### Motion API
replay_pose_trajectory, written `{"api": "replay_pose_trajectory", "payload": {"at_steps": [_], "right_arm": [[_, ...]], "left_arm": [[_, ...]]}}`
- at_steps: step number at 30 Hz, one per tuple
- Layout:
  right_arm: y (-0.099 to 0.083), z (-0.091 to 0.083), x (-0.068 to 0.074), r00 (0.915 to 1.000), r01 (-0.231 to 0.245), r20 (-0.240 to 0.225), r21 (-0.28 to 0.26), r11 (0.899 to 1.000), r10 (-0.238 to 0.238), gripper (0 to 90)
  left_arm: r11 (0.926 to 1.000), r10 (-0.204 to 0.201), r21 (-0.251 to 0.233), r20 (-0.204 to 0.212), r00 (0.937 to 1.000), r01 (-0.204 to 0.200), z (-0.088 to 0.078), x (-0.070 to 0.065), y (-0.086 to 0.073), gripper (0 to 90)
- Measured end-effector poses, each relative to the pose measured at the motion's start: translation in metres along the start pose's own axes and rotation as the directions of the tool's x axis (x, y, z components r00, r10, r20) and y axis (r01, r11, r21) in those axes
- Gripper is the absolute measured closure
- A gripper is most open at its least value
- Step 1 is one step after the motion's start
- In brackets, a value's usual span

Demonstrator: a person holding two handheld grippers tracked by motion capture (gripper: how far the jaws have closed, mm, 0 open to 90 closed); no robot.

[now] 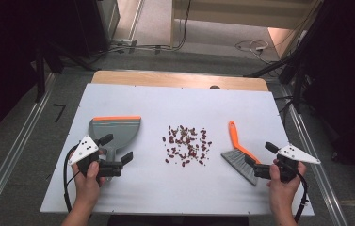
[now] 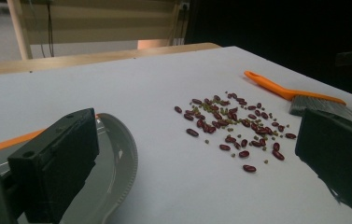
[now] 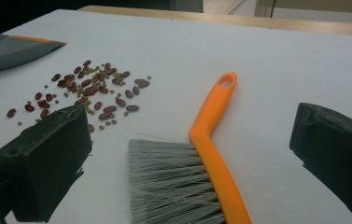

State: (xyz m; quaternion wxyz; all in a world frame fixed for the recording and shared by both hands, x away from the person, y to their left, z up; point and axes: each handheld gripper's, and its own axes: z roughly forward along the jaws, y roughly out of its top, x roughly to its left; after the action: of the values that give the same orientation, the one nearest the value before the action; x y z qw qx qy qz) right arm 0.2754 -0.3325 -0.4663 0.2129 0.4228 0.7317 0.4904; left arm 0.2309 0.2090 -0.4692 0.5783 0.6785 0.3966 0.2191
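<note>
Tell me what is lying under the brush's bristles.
Under the brush lies bare white table; its grey bristles rest flat on it. The beans are scattered apart, to one side. Whether a stray bean hides beneath the bristles cannot be seen.

light: even, overhead — surroundings dark | shadows: soft, short | focus: near jaws blurred | glare: none

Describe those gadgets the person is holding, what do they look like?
Each hand grips a black handheld tool: the left gripper and right gripper. Both have two blocky black jaws, a pale three-cornered plate with dark dots on top, and a black cable trailing back. Forearms are bare.
</note>
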Motion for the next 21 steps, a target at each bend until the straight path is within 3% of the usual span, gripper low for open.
{"api": "replay_pose_trajectory", "payload": {"at_steps": [9, 21], "right_arm": [[0.019, 0.006, 0.005, 0.9979, 0.065, -0.007, -0.005, 0.998, -0.065, 0.0], [0.053, 0.027, 0.003, 0.9983, 0.058, -0.008, 0.058, 0.997, -0.058, 0.0]], "left_arm": [[0.9998, 0.016, 0.008, -0.006, 0.9999, -0.016, 0.0, -0.002, 0.0, 0.3], [0.9993, 0.034, 0.016, 0.012, 0.9993, -0.034, 0.003, -0.008, 0.003, 0.3]]}}
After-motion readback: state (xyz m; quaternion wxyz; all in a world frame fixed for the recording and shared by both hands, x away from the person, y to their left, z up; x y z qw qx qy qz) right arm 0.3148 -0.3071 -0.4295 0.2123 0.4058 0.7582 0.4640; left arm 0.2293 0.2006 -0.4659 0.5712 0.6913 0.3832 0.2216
